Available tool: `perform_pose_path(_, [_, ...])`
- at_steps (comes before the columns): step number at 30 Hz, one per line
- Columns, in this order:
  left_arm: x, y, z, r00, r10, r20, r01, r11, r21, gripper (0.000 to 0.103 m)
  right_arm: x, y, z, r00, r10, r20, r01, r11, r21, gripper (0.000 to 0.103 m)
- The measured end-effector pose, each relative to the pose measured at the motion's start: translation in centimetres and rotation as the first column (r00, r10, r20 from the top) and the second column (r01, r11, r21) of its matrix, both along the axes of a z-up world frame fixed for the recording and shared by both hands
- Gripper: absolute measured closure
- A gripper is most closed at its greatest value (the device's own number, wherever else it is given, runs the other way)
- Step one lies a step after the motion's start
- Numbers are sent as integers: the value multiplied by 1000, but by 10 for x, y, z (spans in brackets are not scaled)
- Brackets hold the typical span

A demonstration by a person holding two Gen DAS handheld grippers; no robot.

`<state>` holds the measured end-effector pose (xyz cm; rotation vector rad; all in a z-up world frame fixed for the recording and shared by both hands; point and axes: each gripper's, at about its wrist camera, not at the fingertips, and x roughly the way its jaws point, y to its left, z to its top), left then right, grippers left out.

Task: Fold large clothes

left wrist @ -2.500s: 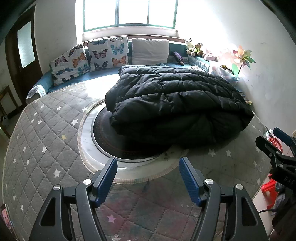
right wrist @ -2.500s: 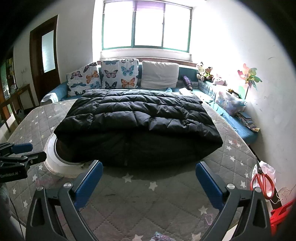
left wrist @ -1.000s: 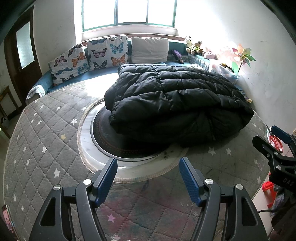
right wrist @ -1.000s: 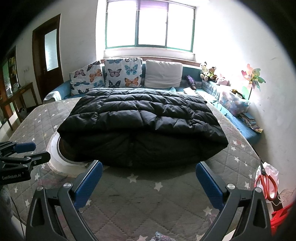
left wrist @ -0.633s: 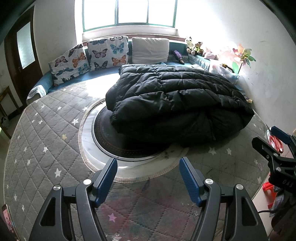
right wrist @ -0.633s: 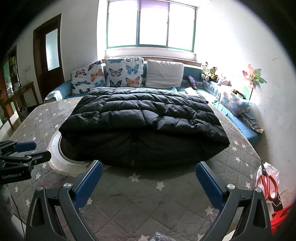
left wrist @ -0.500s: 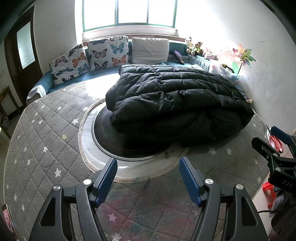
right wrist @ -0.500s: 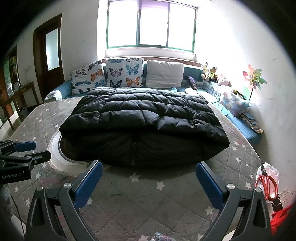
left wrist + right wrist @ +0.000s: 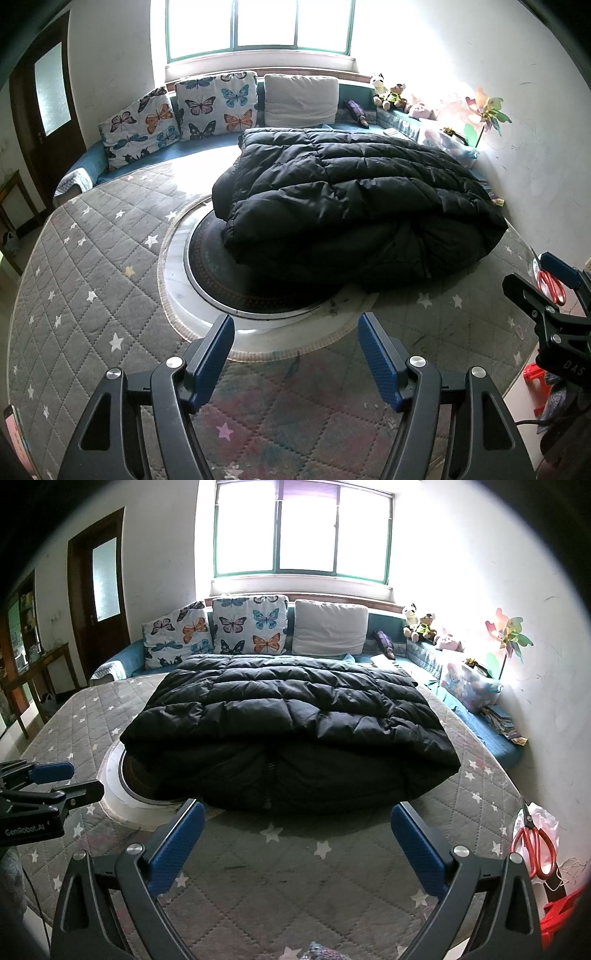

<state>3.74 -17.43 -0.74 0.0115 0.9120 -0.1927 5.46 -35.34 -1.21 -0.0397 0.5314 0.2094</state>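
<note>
A large black quilted down coat (image 9: 354,206) lies folded in a thick pile on the grey star-patterned quilted table cover (image 9: 85,280); it also shows in the right wrist view (image 9: 288,731). My left gripper (image 9: 295,343) is open and empty, held short of the coat's near edge, above the round white-rimmed dark disc (image 9: 221,280). My right gripper (image 9: 295,834) is open and empty, just in front of the coat's front fold. Each gripper shows at the edge of the other's view, the right one (image 9: 546,291) and the left one (image 9: 48,786).
A bench behind holds butterfly cushions (image 9: 221,631), a white pillow (image 9: 330,627), soft toys (image 9: 421,626) and a pinwheel (image 9: 509,635). Red scissors (image 9: 535,845) lie at the cover's right edge. A dark door (image 9: 98,587) is at the left.
Almost nothing has changed. Both grippers stay open and hover with slight drift; the coat has not moved.
</note>
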Motion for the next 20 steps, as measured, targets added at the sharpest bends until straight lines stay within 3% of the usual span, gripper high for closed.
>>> perform_pose_path(20, [-6, -3, 2, 1000, -11, 22, 10, 1000, 10, 30, -1, 0, -1, 1000, 5, -5, -5, 1000, -2, 0])
